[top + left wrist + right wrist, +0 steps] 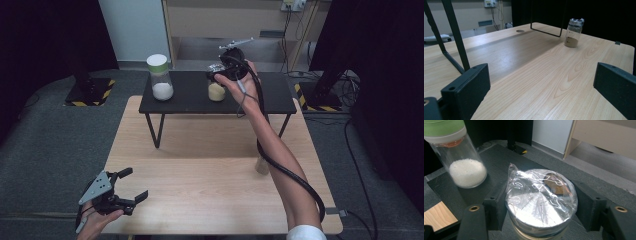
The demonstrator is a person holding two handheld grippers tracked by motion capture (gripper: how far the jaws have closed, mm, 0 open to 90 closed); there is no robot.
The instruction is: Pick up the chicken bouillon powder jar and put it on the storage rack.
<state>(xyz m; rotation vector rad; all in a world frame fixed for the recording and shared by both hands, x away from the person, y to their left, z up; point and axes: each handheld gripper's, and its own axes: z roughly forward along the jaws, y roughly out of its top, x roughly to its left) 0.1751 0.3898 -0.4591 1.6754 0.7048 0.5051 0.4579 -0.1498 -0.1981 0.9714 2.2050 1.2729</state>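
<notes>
Wide bare stretch of desk point(210, 185) at centre, free for passage. Black shelf point(190, 102) on thin legs bars the 12 o'clock edge; low gap beneath. On it, green-lidded jar point(160, 77) at 11 o'clock, silver-capped jar point(216, 90) just beside centre, open lane between them. Small jar point(573, 33) stands at 3 o'clock.

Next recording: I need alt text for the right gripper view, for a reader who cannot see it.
The right hand-held gripper is shut on the silver, plastic-wrapped lid of a clear glass jar, seen from above the black raised shelf. Behind it to the left on that shelf stands a clear jar with a green-and-white lid holding white granules.
</notes>
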